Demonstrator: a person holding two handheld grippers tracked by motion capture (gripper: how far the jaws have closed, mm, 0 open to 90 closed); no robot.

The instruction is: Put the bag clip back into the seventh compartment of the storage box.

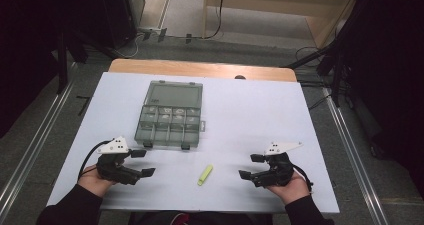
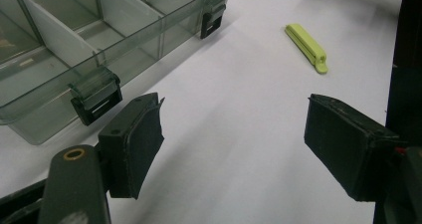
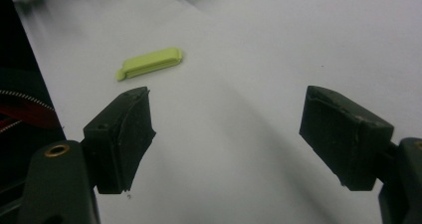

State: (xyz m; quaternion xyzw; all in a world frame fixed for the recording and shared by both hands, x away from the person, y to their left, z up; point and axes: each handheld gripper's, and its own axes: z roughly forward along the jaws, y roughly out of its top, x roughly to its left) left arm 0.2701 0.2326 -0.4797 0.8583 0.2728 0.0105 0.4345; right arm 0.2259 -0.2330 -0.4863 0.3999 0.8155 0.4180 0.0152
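a plain white table cover [image 1: 240,110] is seen, with a tan wooden edge at 12 o'clock. a smoky grey translucent compartment box [image 1: 170,116] with black latches is shown. a lime green clip [image 1: 205,175] is seen at 6 o'clock. black is shown on both the left gripper [image 1: 142,162] and the right gripper [image 1: 250,166].

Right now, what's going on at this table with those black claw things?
A person sits at a white table holding a two-jaw gripper in each hand. The left gripper and the right gripper both rest near the table's front edge with jaws open and nothing in them. Between them lies a small yellow-green clip, untouched. Farther back sits a clear compartment box with its lid open; its contents are too small to tell. Nothing is being handled at this moment.
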